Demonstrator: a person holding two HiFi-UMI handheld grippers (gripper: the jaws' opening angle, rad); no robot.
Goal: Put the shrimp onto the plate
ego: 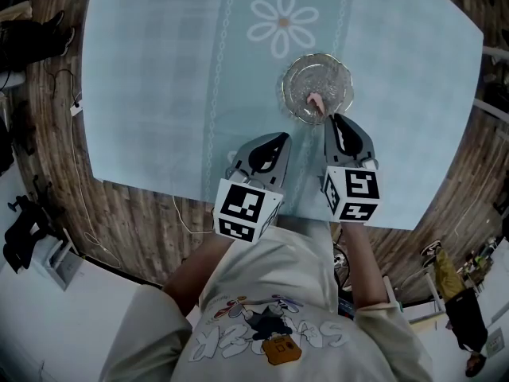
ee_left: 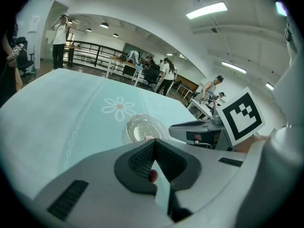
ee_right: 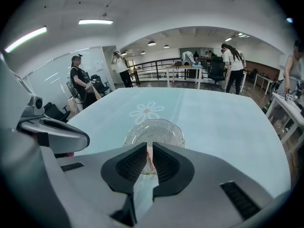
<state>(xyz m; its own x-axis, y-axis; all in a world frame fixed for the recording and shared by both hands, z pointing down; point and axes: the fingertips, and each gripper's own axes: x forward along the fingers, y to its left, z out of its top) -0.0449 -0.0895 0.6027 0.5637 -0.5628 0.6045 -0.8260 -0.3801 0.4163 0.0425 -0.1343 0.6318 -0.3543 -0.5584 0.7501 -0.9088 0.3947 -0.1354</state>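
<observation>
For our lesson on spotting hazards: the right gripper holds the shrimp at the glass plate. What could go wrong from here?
1. The right gripper pinches the shrimp over the near half of the plate, not its middle. Released here, it might slide over the rim onto the tablecloth.
2. The jaws sit close to the near glass rim, so lowering further could knock or shift the plate.

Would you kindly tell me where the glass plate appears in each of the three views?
Head view: glass plate in the upper half, right of centre, just ahead of the right gripper.
Left gripper view: plate near the centre.
Right gripper view: plate at the centre.
Shared landmark: the white daisy print on the cloth, just beyond the plate in all three.
</observation>
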